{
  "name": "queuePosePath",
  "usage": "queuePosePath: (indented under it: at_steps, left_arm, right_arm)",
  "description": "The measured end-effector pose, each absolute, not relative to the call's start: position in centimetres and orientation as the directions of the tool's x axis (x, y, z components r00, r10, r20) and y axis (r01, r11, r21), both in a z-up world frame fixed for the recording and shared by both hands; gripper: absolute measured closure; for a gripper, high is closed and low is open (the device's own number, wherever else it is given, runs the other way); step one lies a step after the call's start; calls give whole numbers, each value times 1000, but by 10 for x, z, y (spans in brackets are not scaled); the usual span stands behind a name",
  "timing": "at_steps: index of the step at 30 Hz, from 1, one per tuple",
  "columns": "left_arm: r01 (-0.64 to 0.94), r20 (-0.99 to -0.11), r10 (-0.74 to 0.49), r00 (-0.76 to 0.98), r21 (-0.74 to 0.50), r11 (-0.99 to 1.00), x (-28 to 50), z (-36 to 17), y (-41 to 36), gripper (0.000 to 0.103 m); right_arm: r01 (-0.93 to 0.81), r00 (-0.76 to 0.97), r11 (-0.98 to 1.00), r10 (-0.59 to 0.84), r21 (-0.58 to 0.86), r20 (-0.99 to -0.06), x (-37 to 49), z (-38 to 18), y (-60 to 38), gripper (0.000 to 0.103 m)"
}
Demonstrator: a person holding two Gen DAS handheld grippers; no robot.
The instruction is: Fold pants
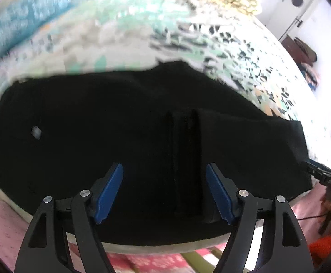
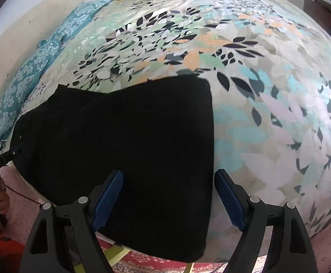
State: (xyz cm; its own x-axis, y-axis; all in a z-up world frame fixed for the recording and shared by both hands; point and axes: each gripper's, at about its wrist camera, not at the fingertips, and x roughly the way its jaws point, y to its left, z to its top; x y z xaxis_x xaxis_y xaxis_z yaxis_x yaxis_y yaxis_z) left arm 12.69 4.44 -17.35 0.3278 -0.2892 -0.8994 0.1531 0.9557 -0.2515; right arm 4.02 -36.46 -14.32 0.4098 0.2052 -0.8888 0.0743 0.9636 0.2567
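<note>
Both grippers hang wide and empty over the black pants at the bed's near edge: left gripper, right gripper (straddling the right-hand edge). Pinch all layers before folding across.

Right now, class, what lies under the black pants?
The black pants lie flat on a leaf-patterned bedsheet, which shows all around their far and right edges. The sheet beneath the fabric is covered, so anything under there cannot be seen.
</note>
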Motion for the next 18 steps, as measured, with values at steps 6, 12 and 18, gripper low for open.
queuePosePath:
  at_steps: [6,12,18]
  left_arm:
    - [209,-927,-221,305,-161,964,125,-188,16,26]
    - [235,-928,-201,313,-129,963,125,-190,14,24]
    - [241,-926,-195,324,-119,963,125,-192,13,19]
  right_arm:
    - [-77,533,961,266,267,-803,33,-109,-350,21]
    - [-89,361,926,373,367,-855,48,-150,-344,20]
    - [-70,469,883,440,464,-766,76,-109,-366,21]
